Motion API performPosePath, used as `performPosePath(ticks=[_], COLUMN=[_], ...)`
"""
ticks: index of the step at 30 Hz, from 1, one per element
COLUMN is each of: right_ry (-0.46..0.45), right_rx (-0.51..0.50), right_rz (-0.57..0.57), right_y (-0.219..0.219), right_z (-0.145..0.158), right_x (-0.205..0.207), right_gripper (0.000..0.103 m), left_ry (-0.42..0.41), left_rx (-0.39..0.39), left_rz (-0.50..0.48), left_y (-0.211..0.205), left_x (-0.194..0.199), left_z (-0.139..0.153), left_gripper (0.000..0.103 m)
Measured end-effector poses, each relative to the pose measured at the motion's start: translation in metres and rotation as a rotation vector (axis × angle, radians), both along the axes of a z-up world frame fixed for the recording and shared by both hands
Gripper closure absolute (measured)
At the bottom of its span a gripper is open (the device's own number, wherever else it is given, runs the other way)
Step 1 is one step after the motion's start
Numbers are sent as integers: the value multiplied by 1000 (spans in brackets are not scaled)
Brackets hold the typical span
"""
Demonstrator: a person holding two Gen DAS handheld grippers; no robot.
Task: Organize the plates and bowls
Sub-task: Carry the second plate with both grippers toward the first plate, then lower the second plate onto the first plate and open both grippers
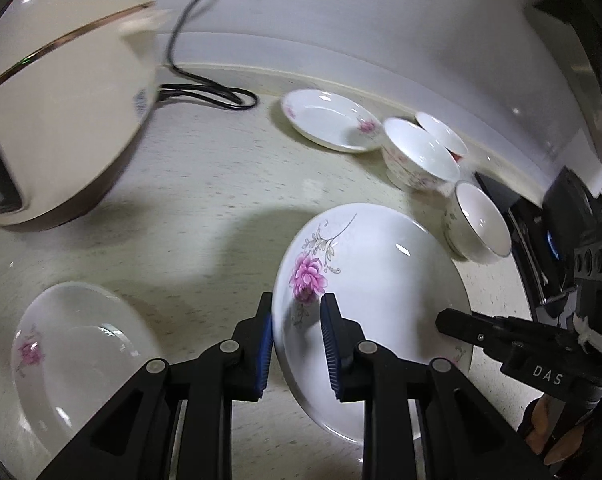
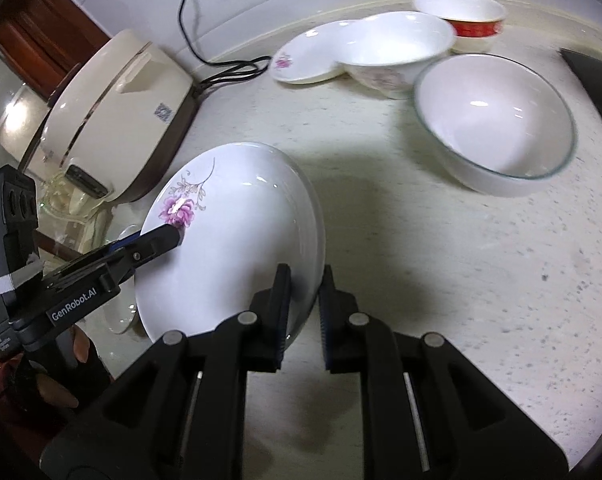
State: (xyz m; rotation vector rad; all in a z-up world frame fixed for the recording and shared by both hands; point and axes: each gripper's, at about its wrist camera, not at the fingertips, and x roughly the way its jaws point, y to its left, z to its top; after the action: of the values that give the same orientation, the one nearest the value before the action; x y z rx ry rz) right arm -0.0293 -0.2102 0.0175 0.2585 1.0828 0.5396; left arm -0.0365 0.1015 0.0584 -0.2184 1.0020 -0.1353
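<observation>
Left wrist view: both grippers, left (image 1: 297, 312) and right (image 2: 305, 284), clamp opposite rims of the flowered plate (image 1: 381, 292), tilted above the counter (image 1: 205, 184). Rice cooker (image 1: 61, 120), a second plate (image 1: 73, 344) and bowls (image 1: 421, 158) crowd around.

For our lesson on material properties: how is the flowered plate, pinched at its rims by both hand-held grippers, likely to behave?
The flowered plate looks stiff; it keeps its shape. Its glossy glaze probably makes it slippery in the left hand-held gripper and right hand-held gripper. It is likely fragile if dropped on the counter.
</observation>
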Motion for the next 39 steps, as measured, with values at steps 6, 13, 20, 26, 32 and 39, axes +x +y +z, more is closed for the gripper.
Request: performPosePath(ticks=[6, 13, 20, 26, 32, 39], right_ry=[-7, -14, -22, -31, -43, -62], right_rx=[0, -3, -19, -40, -67, -108], right_rz=[78, 163, 246, 319, 400, 463], right_y=[35, 76, 114, 143, 176, 204], right_z=[6, 12, 15, 17, 16, 15], right_x=[1, 5, 5, 1, -3, -6], right_gripper=[86, 86, 86, 86, 86, 86], left_ry=[-7, -19, -19, -13, -6, 15], left_rx=[-15, -34, -59, -74, -73, -78], left_rz=[86, 180, 269, 349, 426, 492], left_y=[34, 71, 104, 129, 153, 169], left_x=[-13, -29, -44, -58, -75, -88], left_z=[3, 6, 4, 0, -5, -14], left_gripper=[79, 79, 79, 79, 79, 79])
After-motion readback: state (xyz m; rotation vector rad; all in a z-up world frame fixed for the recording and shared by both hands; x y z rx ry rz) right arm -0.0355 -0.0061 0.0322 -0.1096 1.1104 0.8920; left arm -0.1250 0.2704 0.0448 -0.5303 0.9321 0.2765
